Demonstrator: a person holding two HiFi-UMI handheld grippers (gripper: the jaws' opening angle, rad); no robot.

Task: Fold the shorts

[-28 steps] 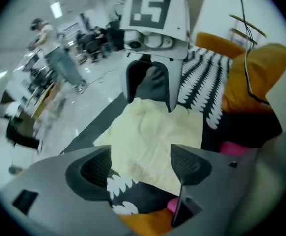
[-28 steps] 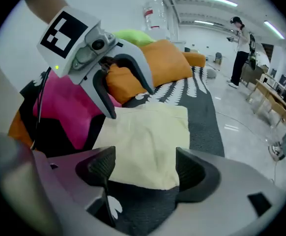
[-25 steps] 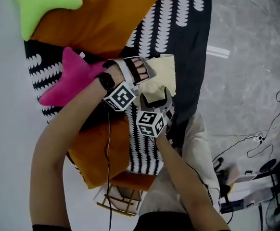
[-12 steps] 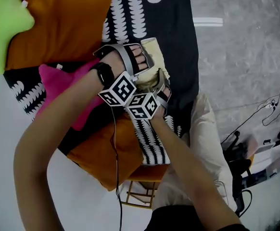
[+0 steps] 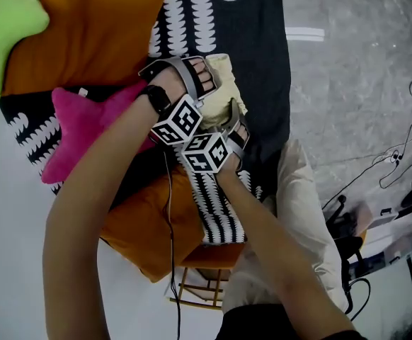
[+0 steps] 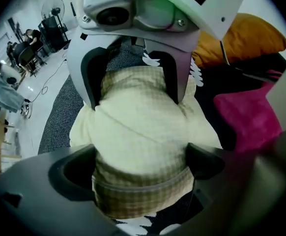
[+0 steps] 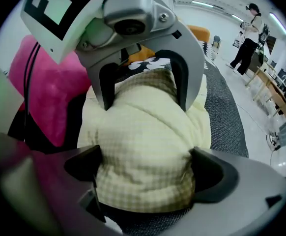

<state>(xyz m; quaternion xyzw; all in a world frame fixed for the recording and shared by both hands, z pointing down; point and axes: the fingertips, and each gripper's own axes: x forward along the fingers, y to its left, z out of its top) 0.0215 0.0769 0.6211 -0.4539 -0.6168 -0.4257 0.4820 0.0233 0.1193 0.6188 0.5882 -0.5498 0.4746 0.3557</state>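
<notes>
Head view, left gripper (image 5: 190,76) and right gripper (image 5: 236,127) lower than before, jaws just opened wide astride the shorts (image 5: 229,76)

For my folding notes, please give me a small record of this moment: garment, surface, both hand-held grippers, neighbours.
garment: pale yellow checked fabric shorts, folded into a compact bundle
surface: black cloth with white pattern
left hand-held gripper: open, jaws have just been opening, shorts between them
right hand-held gripper: open, jaws have just been opening, shorts between them
neighbours: pink star-shaped plush cushion, orange cushion
</notes>
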